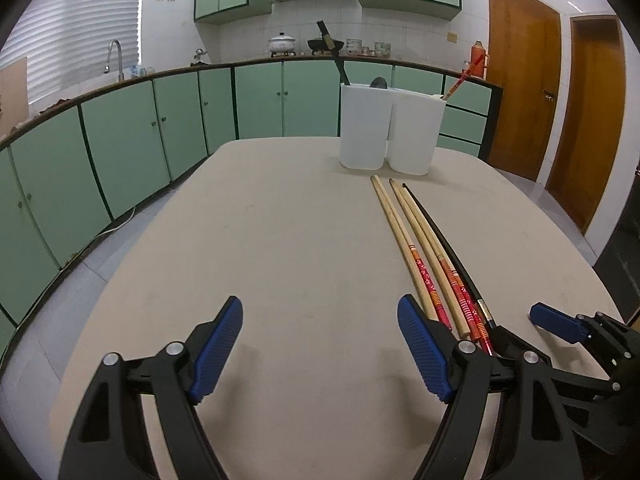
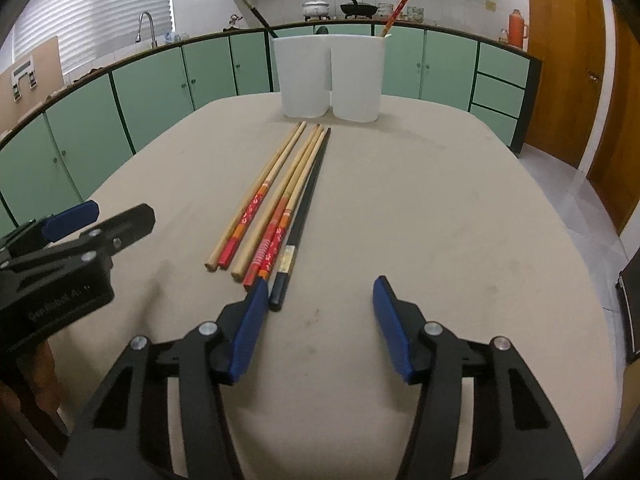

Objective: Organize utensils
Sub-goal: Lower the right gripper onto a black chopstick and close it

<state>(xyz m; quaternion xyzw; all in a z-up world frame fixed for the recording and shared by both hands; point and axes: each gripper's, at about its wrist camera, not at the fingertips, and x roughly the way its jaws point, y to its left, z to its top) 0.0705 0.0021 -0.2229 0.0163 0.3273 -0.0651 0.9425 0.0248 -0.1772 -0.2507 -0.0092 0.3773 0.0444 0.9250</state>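
Looking along the left gripper (image 1: 320,350), its blue ribbed pads stand wide apart over the bare beige tabletop (image 1: 280,240) with nothing between them. Just to its right lies a row of long chopsticks (image 1: 416,248), pale bamboo with red patterned handles plus one black lacquered stick (image 1: 444,244), tips aimed at two white plastic holders (image 1: 390,132) at the table's far end; a red chopstick (image 1: 460,80) already stands in the right-hand holder. The other tool's blue pad shows at the right edge.

Through the right wrist camera, the right gripper (image 2: 320,328) hangs low near the handle ends, jaws about half open and empty. Its left pad (image 2: 248,328) sits just beside the black stick's butt (image 2: 278,292); whether it touches, I cannot tell. The left tool (image 2: 80,232) waits at the left edge.

The step in hand looks like reaching for the next chopstick. The next move probably calls for shifting the jaws left to straddle a single stick before closing.
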